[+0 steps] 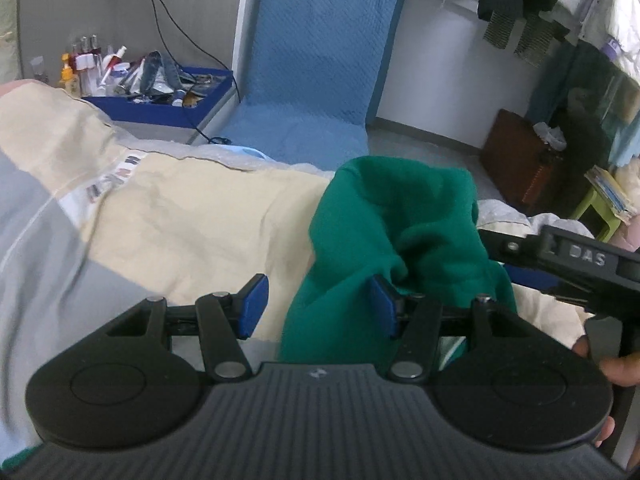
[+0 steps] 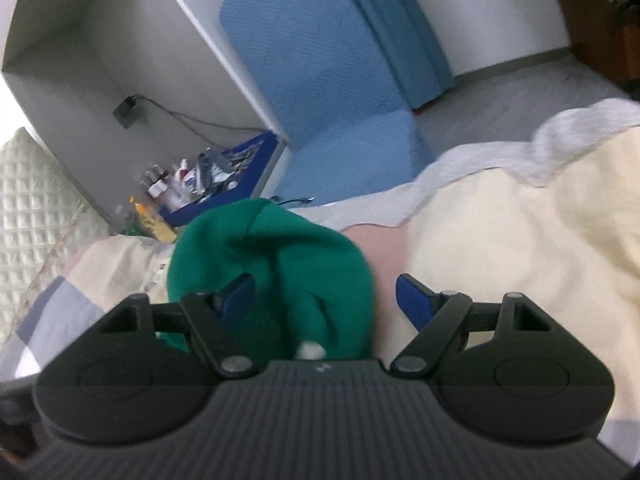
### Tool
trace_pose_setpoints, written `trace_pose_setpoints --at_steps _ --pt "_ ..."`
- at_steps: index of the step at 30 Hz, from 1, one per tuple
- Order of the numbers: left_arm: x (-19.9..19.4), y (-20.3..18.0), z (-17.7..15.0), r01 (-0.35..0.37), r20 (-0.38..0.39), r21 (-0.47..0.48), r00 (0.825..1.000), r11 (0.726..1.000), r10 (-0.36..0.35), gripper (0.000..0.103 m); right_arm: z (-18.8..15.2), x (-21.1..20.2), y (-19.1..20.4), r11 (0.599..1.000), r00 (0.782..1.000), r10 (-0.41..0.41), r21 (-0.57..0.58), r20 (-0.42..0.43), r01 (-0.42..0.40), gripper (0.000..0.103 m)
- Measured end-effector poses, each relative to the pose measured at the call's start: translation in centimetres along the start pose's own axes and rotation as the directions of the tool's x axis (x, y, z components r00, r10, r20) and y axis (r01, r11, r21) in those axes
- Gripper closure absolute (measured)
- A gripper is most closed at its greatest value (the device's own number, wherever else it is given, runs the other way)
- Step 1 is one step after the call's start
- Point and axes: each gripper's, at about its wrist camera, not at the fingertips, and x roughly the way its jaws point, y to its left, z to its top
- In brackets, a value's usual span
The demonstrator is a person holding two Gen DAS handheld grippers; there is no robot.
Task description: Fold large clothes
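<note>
A green garment [image 1: 392,216] is lifted in a bunch over the cream bed cover [image 1: 192,216]. In the left wrist view my left gripper [image 1: 319,306] stands open. The cloth drapes over its right finger [image 1: 382,304], and the left pad [image 1: 254,306] is bare with a gap beside it. In the right wrist view the same green garment [image 2: 272,248] hangs over the left finger [image 2: 238,300] of my right gripper [image 2: 326,300], which is open too. Its right pad [image 2: 416,306] touches nothing. A person's hand [image 1: 616,368] holds the right tool's black body [image 1: 580,258] just to the right.
A blue tray of bottles and clutter [image 1: 160,100] sits past the bed's far edge, beside a blue mat [image 1: 320,60] leaning on the wall. A brown box [image 1: 520,160], a green stool [image 1: 596,208] and hanging clothes [image 1: 520,0] stand at the right. A quilted white pillow [image 2: 36,208] lies at the left.
</note>
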Motion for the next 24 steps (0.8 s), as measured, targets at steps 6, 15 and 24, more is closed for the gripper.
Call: trace_pose_setpoints --at_steps 6,15,24 --pt "3.0 -0.3 0.2 -0.011 -0.069 0.01 0.998 1.0 0.012 0.087 0.0 3.8 0.2 0.999 0.992 -0.036 -0.011 -0.119 0.035 0.063" --pt "-4.0 -1.5 1.1 -0.003 -0.022 0.023 1.0 1.0 0.003 0.1 0.8 -1.5 3.7 0.988 1.0 -0.009 -0.154 -0.03 0.004 0.088" --pt "-17.8 -3.0 1.4 0.024 0.059 0.032 0.998 0.999 -0.026 0.101 1.0 -14.3 8.4 0.958 0.99 0.072 -0.286 0.12 -0.035 0.09"
